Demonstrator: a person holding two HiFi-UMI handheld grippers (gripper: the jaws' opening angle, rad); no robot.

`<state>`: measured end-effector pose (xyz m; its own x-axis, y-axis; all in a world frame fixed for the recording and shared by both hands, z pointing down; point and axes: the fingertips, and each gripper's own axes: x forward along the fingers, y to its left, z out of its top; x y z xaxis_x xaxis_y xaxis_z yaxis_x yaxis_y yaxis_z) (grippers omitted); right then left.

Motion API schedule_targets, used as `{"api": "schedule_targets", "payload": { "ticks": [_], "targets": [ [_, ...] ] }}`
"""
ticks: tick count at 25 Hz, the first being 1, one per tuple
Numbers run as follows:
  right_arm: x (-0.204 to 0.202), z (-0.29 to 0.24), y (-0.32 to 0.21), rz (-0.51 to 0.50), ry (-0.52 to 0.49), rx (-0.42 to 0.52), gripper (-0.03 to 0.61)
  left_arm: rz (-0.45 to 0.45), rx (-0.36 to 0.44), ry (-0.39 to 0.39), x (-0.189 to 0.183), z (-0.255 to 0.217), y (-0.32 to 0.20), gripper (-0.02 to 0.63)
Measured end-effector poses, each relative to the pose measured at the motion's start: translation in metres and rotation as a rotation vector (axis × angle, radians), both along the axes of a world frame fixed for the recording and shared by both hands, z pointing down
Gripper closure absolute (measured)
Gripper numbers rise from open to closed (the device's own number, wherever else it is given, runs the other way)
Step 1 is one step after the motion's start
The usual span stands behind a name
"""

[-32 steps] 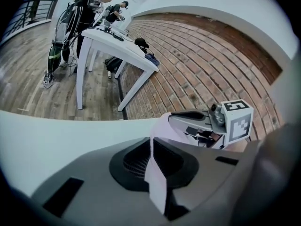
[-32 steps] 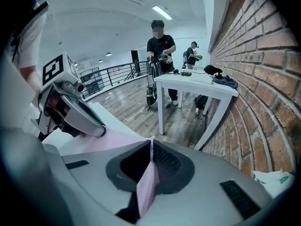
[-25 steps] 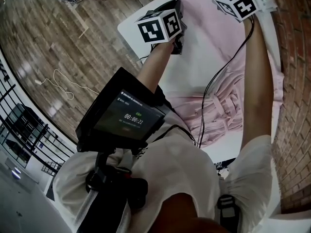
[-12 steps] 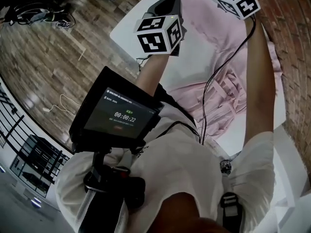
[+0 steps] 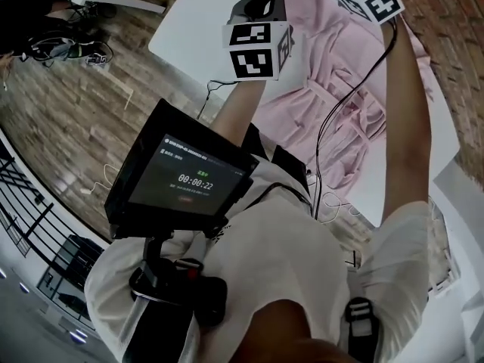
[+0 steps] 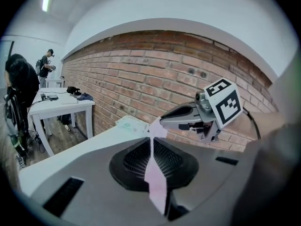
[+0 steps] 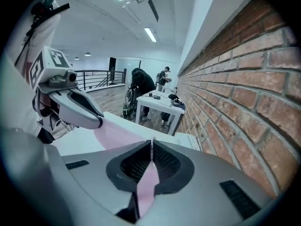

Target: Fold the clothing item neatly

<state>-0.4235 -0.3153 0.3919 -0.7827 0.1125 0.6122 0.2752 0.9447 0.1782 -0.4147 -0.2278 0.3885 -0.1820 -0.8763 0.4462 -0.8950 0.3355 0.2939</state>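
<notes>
Compared with 1 second ago, the left tongs (image 6: 151,144) and the right tongs (image 7: 151,147) are raised nearer the head camera. The gripped edge of the pink garment (image 5: 295,119) has come up with them. Its belted waist, then low in the middle of the head view, now lies right of centre. The corner of the white tabletop (image 5: 189,29) has slid to the upper left, and more wooden floor (image 5: 91,112) shows. The timer on the chest screen (image 5: 189,180) has stepped on by 1 second.

The left tongs are pinched narrow on a strip of pink cloth that runs down between their jaws. The right tongs are clamped narrow on the cloth as well, and a band of it stretches from them to the left tongs at the left of the right gripper view. The rest of the garment lies on the tabletop beside the brick wall (image 6: 141,65), in the upper centre and right of the head view.

Counted:
- 1 garment
- 2 tongs
- 2 marker cubes (image 5: 257,48)
- 1 screen
- 1 flat pale packet (image 6: 128,124) on the tabletop by the wall
- 1 second white table (image 6: 61,105) at the far left of the left gripper view
- 2 people (image 6: 21,81) near that table
</notes>
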Motion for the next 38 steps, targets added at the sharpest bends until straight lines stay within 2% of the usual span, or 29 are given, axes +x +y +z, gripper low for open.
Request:
{"api": "schedule_targets", "payload": {
  "ticks": [6,10,12,18,26,38],
  "targets": [
    [0.116,-0.029,0.008,0.053,-0.061,0.016,0.560,0.063,0.043,-0.067,0.116,-0.030,0.008,0.592],
    [0.239,-0.033,-0.011,0.121,-0.088,0.037,0.560,0.144,0.065,-0.109,0.239,-0.040,-0.007,0.592],
    [0.281,-0.032,-0.015,0.134,-0.092,0.018,0.560,0.175,0.061,-0.116,0.284,-0.037,-0.014,0.592],
    [0.321,-0.008,-0.017,0.182,-0.042,0.000,0.560,0.235,0.018,-0.098,0.323,-0.012,-0.013,0.592],
    [0.413,0.057,-0.025,0.252,0.038,-0.052,0.560,0.348,-0.054,-0.147,0.416,0.051,-0.025,0.592],
    [0.460,0.103,-0.036,0.322,0.078,-0.071,0.560,0.464,-0.120,-0.147,0.477,0.103,-0.038,0.592]
  ]
}}
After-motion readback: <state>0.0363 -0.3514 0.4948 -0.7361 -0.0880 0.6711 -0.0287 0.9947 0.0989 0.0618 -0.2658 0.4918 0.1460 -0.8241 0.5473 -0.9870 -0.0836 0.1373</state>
